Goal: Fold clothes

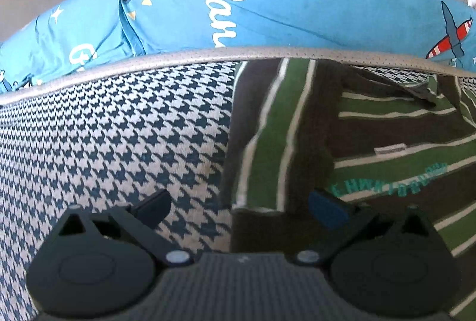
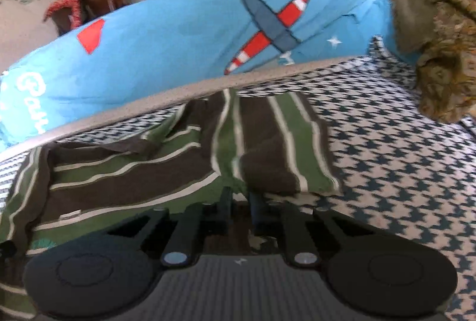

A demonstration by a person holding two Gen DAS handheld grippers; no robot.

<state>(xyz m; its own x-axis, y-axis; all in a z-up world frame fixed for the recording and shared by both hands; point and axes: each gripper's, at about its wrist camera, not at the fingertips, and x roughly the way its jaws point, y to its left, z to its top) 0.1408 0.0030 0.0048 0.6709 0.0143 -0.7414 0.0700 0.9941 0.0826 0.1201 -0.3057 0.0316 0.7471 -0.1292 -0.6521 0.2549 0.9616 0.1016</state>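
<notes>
A striped shirt in green, dark brown and white lies on a houndstooth cushion. In the left wrist view my left gripper stands open over the shirt's left edge, one finger above the cushion and one above the cloth, nothing between them. In the right wrist view the same shirt lies spread to the left, and its sleeve is lifted and draped over my right gripper, which is shut on the sleeve's hem. The fingertips are partly hidden under the fabric.
A bright blue sheet printed with a red and white plane covers the surface behind the cushion's grey piped edge. A furry brown garment lies at the right. Chairs and a white-clothed table stand farther back.
</notes>
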